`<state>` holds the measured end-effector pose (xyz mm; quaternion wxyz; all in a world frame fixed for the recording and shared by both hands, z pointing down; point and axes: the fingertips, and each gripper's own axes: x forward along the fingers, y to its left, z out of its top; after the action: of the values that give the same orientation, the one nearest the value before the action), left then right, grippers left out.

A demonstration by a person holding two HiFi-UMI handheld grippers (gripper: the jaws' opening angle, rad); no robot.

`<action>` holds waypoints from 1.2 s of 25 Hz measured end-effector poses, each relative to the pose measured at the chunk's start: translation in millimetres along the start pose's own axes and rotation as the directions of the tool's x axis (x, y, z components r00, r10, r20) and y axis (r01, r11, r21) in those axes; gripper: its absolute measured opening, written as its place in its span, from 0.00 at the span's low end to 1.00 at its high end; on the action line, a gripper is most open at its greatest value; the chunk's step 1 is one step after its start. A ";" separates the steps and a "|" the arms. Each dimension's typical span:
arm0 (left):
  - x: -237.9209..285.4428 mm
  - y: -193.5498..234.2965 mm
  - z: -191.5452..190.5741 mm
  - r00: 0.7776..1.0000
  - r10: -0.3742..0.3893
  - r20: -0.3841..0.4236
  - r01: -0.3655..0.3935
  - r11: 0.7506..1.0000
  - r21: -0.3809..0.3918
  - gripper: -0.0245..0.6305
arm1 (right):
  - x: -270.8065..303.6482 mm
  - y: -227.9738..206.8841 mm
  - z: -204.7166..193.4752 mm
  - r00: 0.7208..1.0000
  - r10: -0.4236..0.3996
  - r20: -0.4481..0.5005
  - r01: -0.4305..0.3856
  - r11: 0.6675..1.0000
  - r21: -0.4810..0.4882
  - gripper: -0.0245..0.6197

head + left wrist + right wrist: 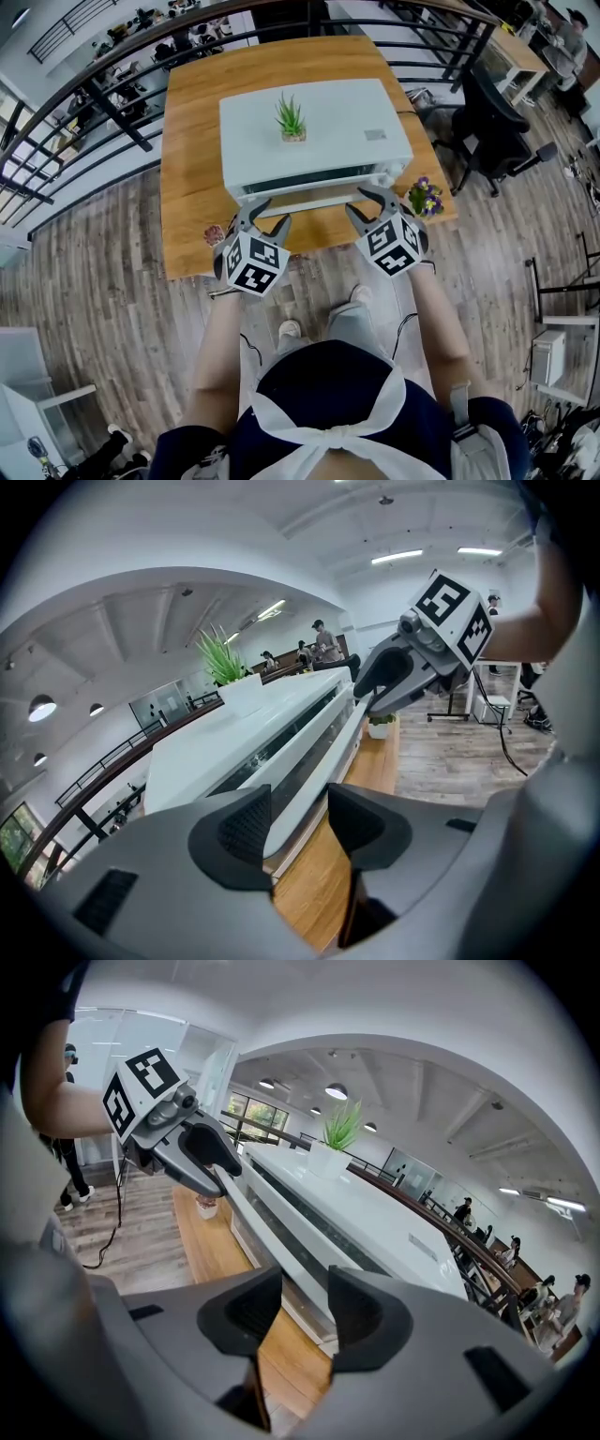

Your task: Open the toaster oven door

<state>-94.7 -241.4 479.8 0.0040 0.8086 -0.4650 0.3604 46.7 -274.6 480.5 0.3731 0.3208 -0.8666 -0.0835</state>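
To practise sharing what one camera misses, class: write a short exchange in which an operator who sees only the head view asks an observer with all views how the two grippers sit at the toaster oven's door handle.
Operator: From above, both grippers reach the front of the toaster oven. Is the left gripper clamped on the handle?
Observer: No. Its own view shows the handle running between the jaws, with a gap at one pad.
Operator: And the right gripper?
Observer: Its view shows the handle's other end between its jaws, which also stand apart and are not pressing on it.
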 end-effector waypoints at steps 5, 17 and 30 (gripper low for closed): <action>-1.5 -4.2 -2.8 1.000 -0.014 0.015 0.014 1.000 -0.010 0.34 | -1.1 3.7 -3.7 1.000 -0.014 -0.001 0.014 1.000 -0.003 0.28; -8.3 -19.1 -10.5 1.000 -0.022 0.015 0.022 1.000 0.005 0.33 | -9.3 16.5 -13.9 1.000 -0.020 -0.018 0.020 1.000 -0.005 0.28; -14.1 -44.0 -27.5 0.999 -0.036 -0.006 0.036 0.999 0.018 0.32 | -17.2 38.2 -32.8 0.998 -0.016 -0.057 0.014 0.999 -0.034 0.28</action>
<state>-81.7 -196.5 506.3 0.0046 0.8157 -0.4473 0.3668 59.6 -231.1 508.2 0.4023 0.3233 -0.8516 -0.0914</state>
